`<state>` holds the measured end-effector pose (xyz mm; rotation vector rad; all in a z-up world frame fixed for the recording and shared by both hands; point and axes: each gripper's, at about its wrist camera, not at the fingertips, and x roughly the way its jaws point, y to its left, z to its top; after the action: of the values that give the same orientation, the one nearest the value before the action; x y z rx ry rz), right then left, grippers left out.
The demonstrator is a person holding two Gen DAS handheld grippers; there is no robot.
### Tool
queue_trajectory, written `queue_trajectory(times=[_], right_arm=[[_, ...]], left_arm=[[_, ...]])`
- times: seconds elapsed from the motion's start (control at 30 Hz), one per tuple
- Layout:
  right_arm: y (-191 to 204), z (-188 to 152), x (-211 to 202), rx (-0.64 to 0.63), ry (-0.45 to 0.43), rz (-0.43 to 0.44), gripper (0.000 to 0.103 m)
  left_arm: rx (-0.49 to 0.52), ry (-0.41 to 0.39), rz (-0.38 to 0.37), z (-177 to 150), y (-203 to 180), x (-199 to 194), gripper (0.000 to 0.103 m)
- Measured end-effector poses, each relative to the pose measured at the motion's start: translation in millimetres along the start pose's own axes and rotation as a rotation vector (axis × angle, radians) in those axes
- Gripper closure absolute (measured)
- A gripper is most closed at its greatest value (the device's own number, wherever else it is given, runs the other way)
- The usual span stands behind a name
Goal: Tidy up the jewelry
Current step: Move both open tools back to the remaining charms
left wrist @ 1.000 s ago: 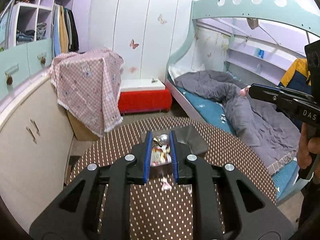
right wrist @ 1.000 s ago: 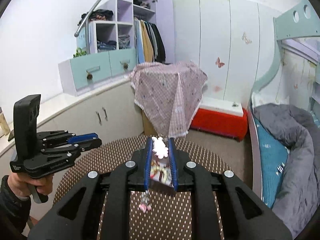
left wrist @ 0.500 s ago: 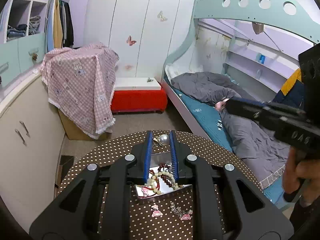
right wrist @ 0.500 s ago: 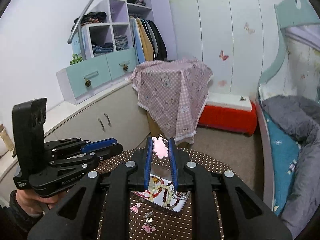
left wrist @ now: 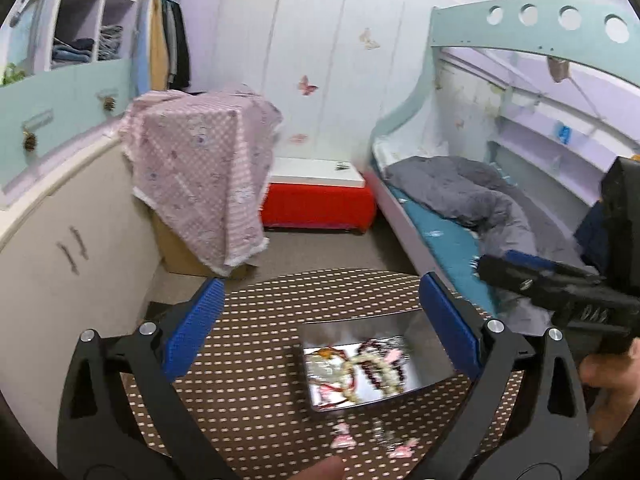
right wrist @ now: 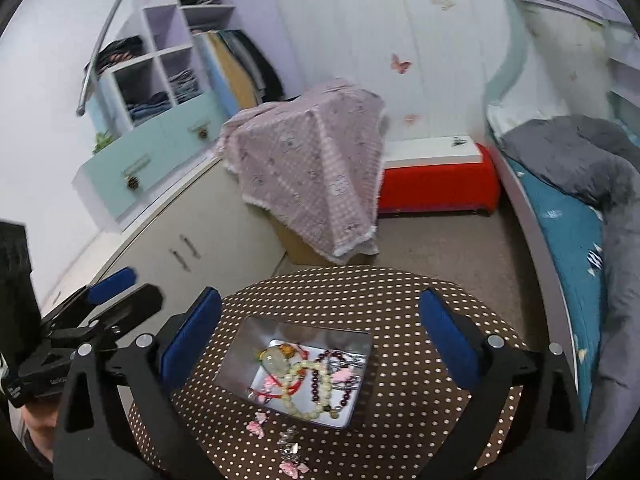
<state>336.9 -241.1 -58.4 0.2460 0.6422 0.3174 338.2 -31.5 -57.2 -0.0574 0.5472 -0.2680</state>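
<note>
Your left gripper (left wrist: 320,320) has just been opening; its blue pads (left wrist: 192,328) now stand wide apart with nothing between them. Same for your right gripper (right wrist: 320,328): jaws just opened, released, nothing pinched.

The tin (right wrist: 240,360) sits on the dotted round table (right wrist: 400,304), at about 6 o'clock from the table's centre in the right wrist view, between the spread fingers. Its long axis there runs roughly 10 to 4 o'clock. In the left wrist view the tin (left wrist: 424,332) lies right of centre, close to the right pad, blurred.

Inside the tin: a cream bead bracelet (right wrist: 308,384), a dark red bead bracelet (right wrist: 320,380), a pale pendant (right wrist: 276,356) on red cord, and a pink piece (right wrist: 344,376), all heaped and overlapping.

Outside it, at the tin's near edge on the cloth: pink pieces (right wrist: 256,428) and a silvery piece (right wrist: 290,444), apart from the tin.

Bare table shows at 9 and 12 o'clock of the tin. Table rim at 12 o'clock drops to floor (right wrist: 440,248).

Beyond, left to right: cabinet (right wrist: 208,240), pink draped cloth (right wrist: 312,168), red bench (right wrist: 436,188), bed (right wrist: 568,220).
</note>
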Motion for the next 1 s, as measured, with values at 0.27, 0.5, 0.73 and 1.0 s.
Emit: queue_trajectory(times=[0.27,0.5,0.73,1.0], right_arm=[[-3.3,3.4,-24.5,0.010,-0.056,-0.021,0.008],[4.7,2.2,-43.6,-0.022,-0.088,-0.029,0.008],[11.4,-12.9,-61.0,-0.063,-0.100,-0.032,0.008],[6.1,-48.7,-69.1,-0.066,-0.066,-0.048,0.008]], left_arm=[[-0.014,-0.059,0.028,-5.9,8.1,-30.0,0.007],[-0.014,-0.095,0.034,-4.5,6.1,-48.7,0.007],[-0.013,-0.106,0.043,-19.4,8.1,-62.9,0.007],[-0.014,-0.055,0.054,-53.4,15.0,-63.5,0.007]])
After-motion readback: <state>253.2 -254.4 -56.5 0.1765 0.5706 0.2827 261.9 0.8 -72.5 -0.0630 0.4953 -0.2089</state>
